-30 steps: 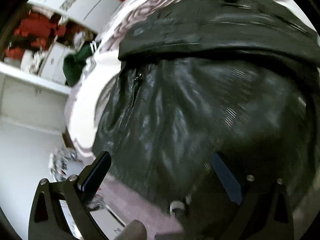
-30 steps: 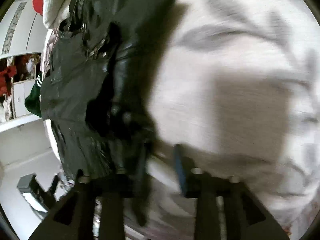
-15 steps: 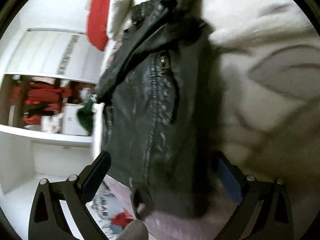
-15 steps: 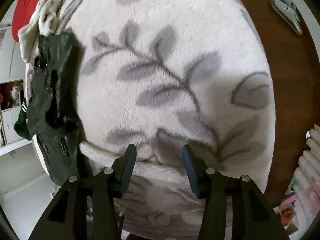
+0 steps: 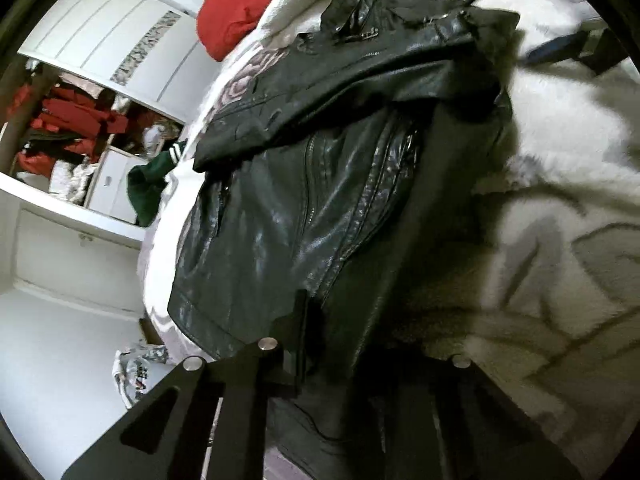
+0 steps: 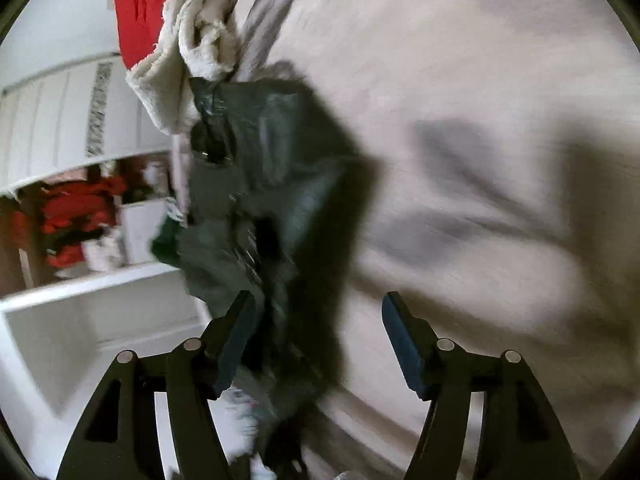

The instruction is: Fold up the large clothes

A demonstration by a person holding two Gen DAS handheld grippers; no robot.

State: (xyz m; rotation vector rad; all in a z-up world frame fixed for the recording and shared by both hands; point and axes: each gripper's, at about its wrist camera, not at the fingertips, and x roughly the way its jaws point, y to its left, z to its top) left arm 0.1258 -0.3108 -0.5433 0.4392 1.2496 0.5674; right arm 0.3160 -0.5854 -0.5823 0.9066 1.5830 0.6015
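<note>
Left gripper (image 5: 340, 344): jaws nearly together, having just been closing; the hem of the black leather jacket (image 5: 304, 216) lies between its 2 fingers, gripped as far as the dark lower frame shows. Ahead of this gripper the jacket spreads front-up, zips visible, 1 sleeve folded across its far part.

Right gripper (image 6: 316, 344): jaws wide apart, having just been opening; its blue pads (image 6: 404, 344) press on nothing. A blurred edge of the jacket hangs just inside the left finger; contact cannot be told.

Floral fleece blanket (image 6: 480, 160): under the jacket, filling the area ahead and right of both grippers.

Cream towel (image 6: 180, 60) and red cloth (image 6: 140, 8): beyond the jacket's far end.

White wardrobe (image 5: 100, 40): far left, red clothes on its shelf.
</note>
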